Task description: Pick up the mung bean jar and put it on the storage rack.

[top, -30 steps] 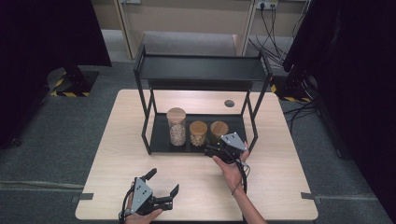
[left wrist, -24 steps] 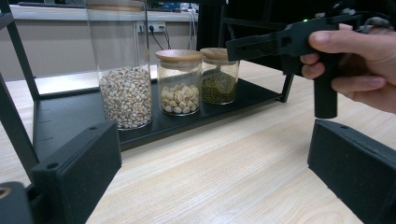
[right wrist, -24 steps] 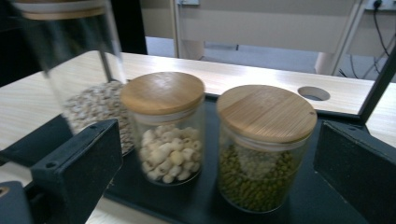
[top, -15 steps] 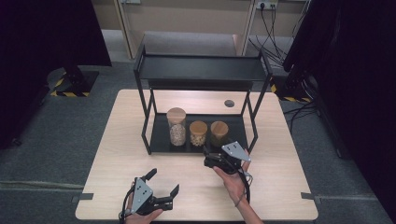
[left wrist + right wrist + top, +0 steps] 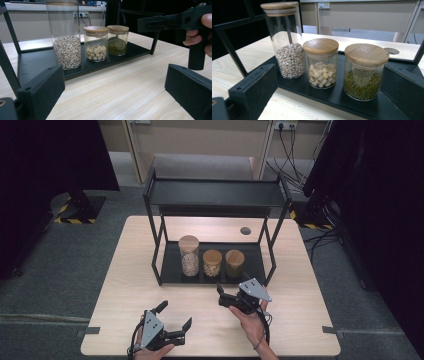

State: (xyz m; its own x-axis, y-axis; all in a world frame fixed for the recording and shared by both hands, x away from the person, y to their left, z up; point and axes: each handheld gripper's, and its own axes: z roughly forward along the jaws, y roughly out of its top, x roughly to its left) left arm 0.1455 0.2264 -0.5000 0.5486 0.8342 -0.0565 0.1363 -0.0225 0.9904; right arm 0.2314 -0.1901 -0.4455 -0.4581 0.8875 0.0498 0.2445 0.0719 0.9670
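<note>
I had my right gripper (image 5: pixel 226 298) hovering just off the front edge of the black rack's (image 5: pixel 216 200) lower tray, near its right front corner, with the jaws spread wide and holding nothing. Through the right gripper view the three jars stood in a row on that tray between my open jaws: the tall jar (image 5: pixel 286 37) of pale grain at the left, the short jar of white seeds (image 5: pixel 321 65) in the middle, and the short jar of green beans (image 5: pixel 364 71) at the right, nearest my right-hand jaw. All three stood upright with wooden lids on, close together, though I could not tell whether they touched. My left gripper (image 5: pixel 176 319) sat low near the front edge of the wooden table (image 5: pixel 300 270), towards its left corner, well apart from the rack, its jaws also parted and empty. In the left gripper view I saw the right gripper raised above the table top, gripped by a hand (image 5: pixel 203 32).
</note>
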